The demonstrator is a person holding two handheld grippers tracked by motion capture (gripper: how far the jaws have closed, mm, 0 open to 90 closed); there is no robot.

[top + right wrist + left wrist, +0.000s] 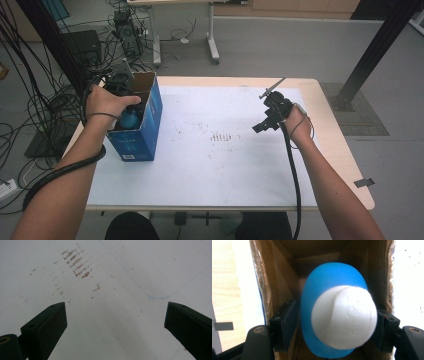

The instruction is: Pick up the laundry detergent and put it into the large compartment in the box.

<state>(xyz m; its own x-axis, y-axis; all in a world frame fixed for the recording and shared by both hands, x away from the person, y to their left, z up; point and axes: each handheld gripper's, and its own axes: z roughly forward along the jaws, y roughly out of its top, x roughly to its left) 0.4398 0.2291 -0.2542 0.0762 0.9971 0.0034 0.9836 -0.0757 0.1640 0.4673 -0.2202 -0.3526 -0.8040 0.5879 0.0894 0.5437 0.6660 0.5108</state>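
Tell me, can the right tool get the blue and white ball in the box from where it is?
Probably not yet. The right tool hangs open over the bare white sheet, far across from the box. The left tool already reaches inside, straddling the ball.

Open hand-held gripper [115, 325] over stained sheet [105, 277]
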